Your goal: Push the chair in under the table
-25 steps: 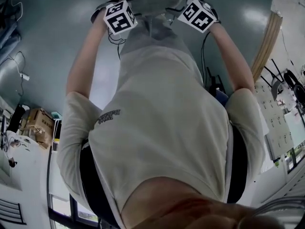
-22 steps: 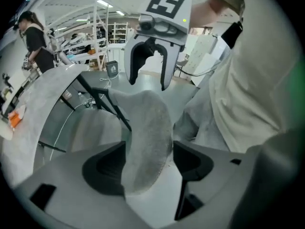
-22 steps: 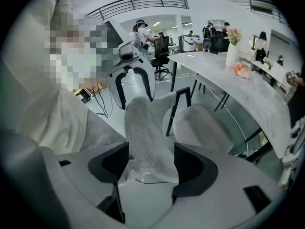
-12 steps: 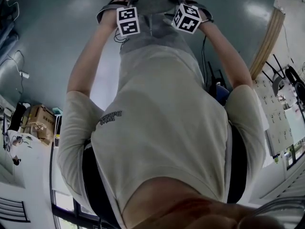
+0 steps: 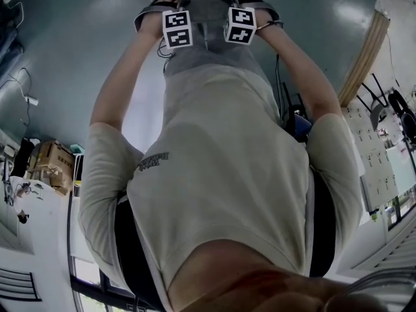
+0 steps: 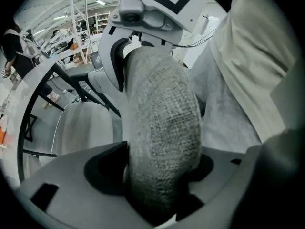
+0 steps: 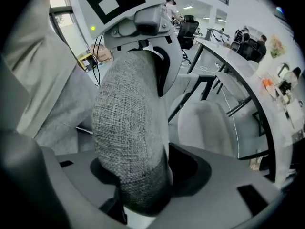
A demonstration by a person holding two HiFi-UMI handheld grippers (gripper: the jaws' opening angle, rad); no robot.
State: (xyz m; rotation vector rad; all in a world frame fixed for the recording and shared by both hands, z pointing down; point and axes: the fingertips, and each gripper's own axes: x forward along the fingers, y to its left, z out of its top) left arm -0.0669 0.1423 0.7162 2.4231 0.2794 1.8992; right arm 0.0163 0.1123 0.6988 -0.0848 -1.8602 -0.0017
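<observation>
The chair's grey woven backrest [image 6: 162, 118] runs between the jaws of my left gripper [image 6: 159, 194], which is shut on its top edge. The same backrest [image 7: 131, 128] fills my right gripper [image 7: 143, 194]; its jaws have just been closing and now press on the fabric. Each gripper view shows the other gripper further along the edge. In the head view both grippers, left [image 5: 170, 8] and right [image 5: 239, 5], sit close together at the top, fingertips hidden. The pale chair seat [image 7: 205, 123] lies below. The white table [image 7: 238, 61] stands beyond on black legs.
The person's pale shirt [image 5: 221, 174] fills most of the head view, with grey trousers [image 6: 228, 104] close behind the backrest. Boxes [image 5: 49, 168] sit on the floor at the left. More desks and office chairs [image 7: 188, 30] stand in the background.
Both grippers have moved up the head view and drawn closer together, and their marker cubes have rolled to face the camera more squarely.
</observation>
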